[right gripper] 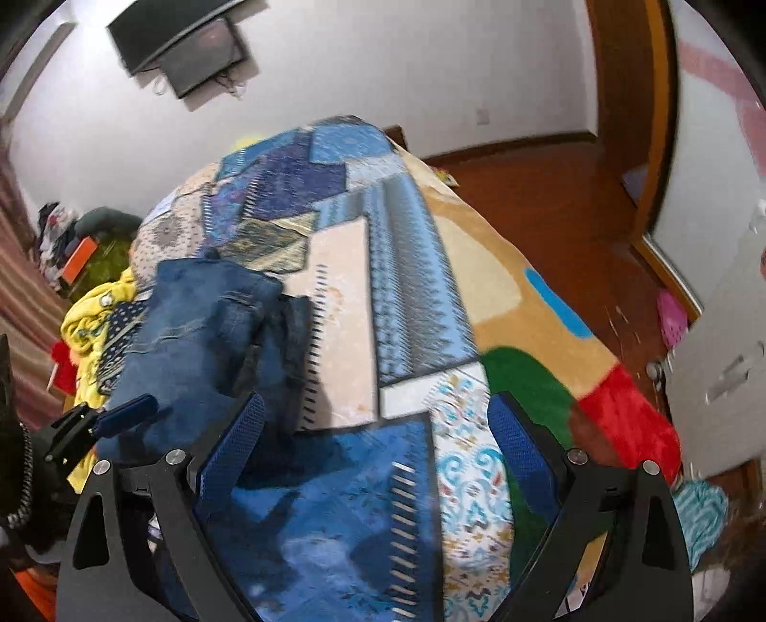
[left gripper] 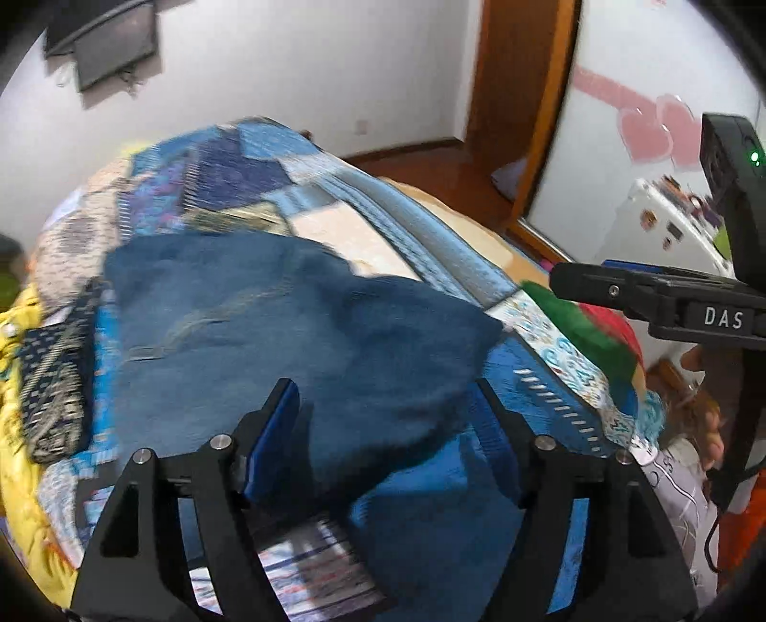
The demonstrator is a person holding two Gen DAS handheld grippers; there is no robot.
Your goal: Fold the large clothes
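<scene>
A pair of blue jeans point(left gripper: 287, 335) lies folded and rumpled on a bed with a blue patchwork cover point(left gripper: 230, 182). My left gripper point(left gripper: 388, 397) is open just above the near edge of the jeans, holding nothing. The right gripper's fingers point(left gripper: 622, 287) show at the right edge of the left wrist view. In the right wrist view the jeans point(right gripper: 201, 335) lie left of centre. My right gripper point(right gripper: 378, 421) is open and empty over the cover point(right gripper: 335, 502), to the right of the jeans. The left gripper's fingertips point(right gripper: 129, 411) reach in at the lower left, by the jeans.
A yellow garment point(right gripper: 91, 316) and a dark dotted cloth point(left gripper: 52, 383) lie at the bed's left side. A tan blanket with green and red patches point(right gripper: 550, 383) hangs off the right side. Wooden floor point(right gripper: 550, 191), a door frame point(right gripper: 632, 95) and a wall TV point(right gripper: 191, 43) lie beyond.
</scene>
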